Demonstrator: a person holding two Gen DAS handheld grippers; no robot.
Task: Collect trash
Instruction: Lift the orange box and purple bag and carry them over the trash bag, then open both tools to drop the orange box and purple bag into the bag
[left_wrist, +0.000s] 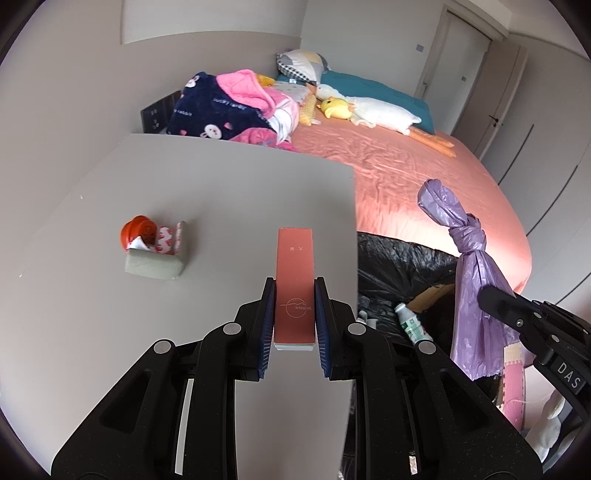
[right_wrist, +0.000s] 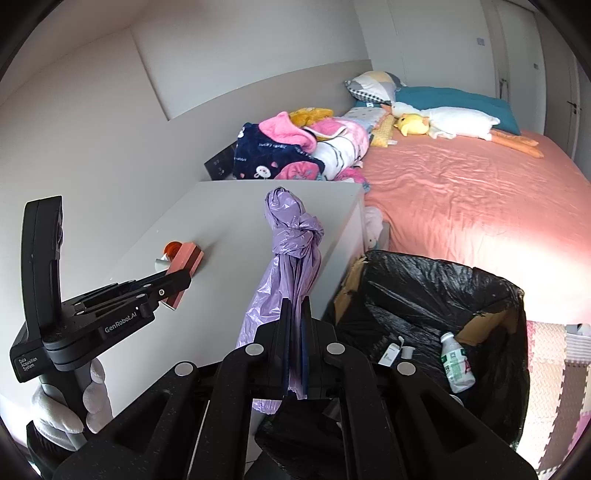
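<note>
The left gripper (left_wrist: 294, 295) is closed on a flat red box (left_wrist: 294, 284), with both blue pads pressed against its long sides; the box points forward from the fingers and is held over the grey tabletop (left_wrist: 184, 192). Ahead and to the left of this gripper, a small pile of scraps (left_wrist: 153, 245) with an orange round piece rests on the tabletop. The right gripper (right_wrist: 294, 328) is clamped on a knotted purple bag (right_wrist: 291, 251); the fingers are almost fully together around the thin plastic, and the knot stands upright just beyond the fingertips. To the right of and below the right gripper stands a bin lined with a black bag (right_wrist: 424, 288). A white bottle (right_wrist: 457, 362) and small white scraps lie inside it. Beyond both grippers is a bed with a pink sheet (right_wrist: 480, 192).
</note>
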